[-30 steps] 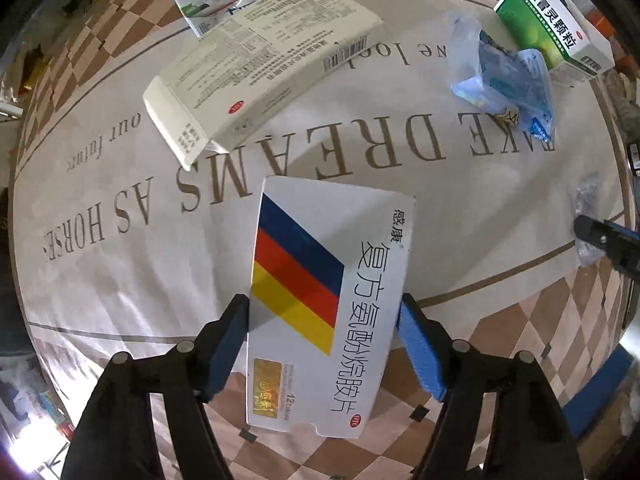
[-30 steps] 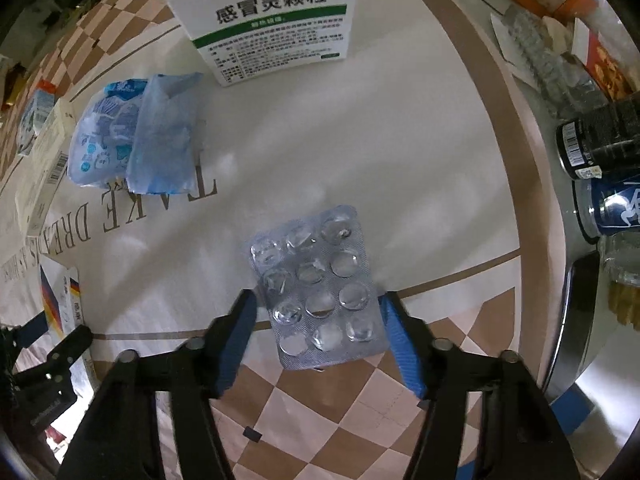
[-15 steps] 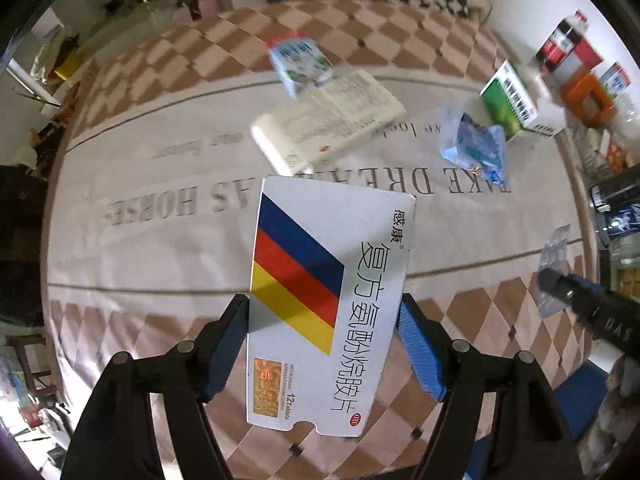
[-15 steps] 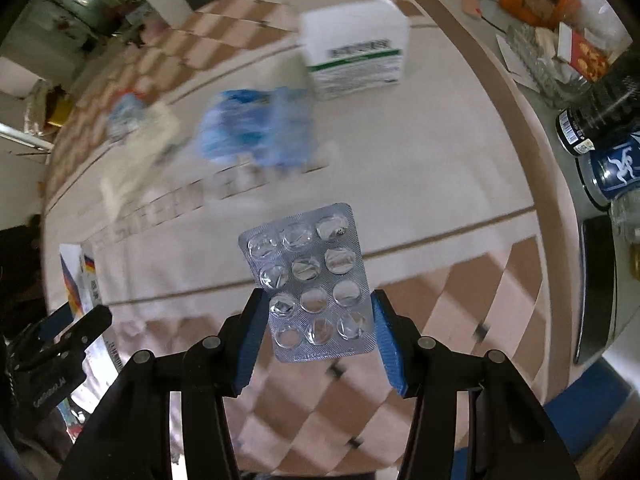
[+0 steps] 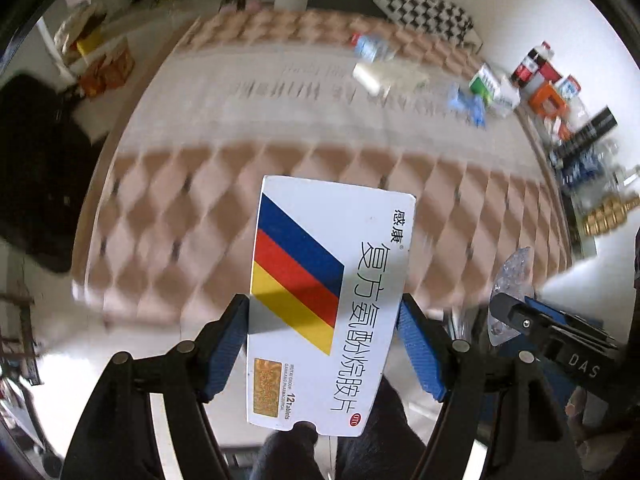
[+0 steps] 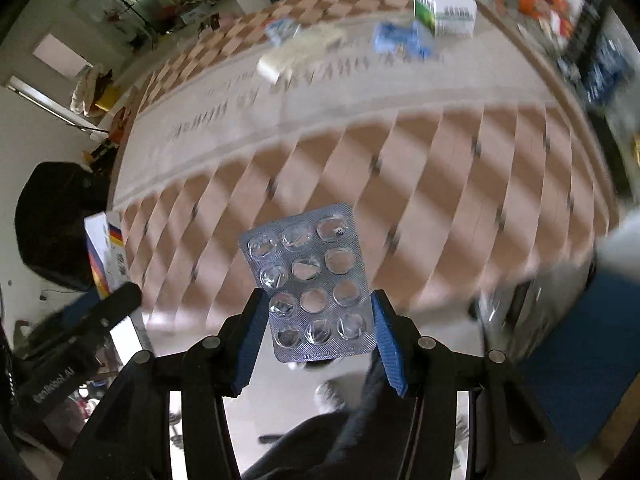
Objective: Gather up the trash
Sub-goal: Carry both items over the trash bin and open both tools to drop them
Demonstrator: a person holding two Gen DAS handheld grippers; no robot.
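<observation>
- Trash in hand: a flat white medicine box (image 5: 326, 304) with blue, red and yellow stripes sits between the blue pads of the left gripper (image 5: 323, 346), whose jaws pinch its long sides.
- The box stands out past the fingertips toward 12 o'clock, lifted clear of the tabletop, with floor and a dark trouser leg under it.
- The right gripper (image 6: 316, 330) pinches an emptied silver blister pack (image 6: 310, 284) by its two long edges; the pack also points to 12 o'clock, held off the table.
- In the left wrist view, the right gripper and blister pack show at 4 o'clock.
- In the right wrist view, the left gripper and striped box appear at 9 o'clock.
- The checked tablecloth (image 6: 420, 168) is blurred. On it, at 12 to 1 o'clock, lie a green-and-white box (image 6: 444, 10), a blue wrapper (image 6: 400, 40) just beside it, and a pale long carton (image 6: 292, 56) farther left.
</observation>
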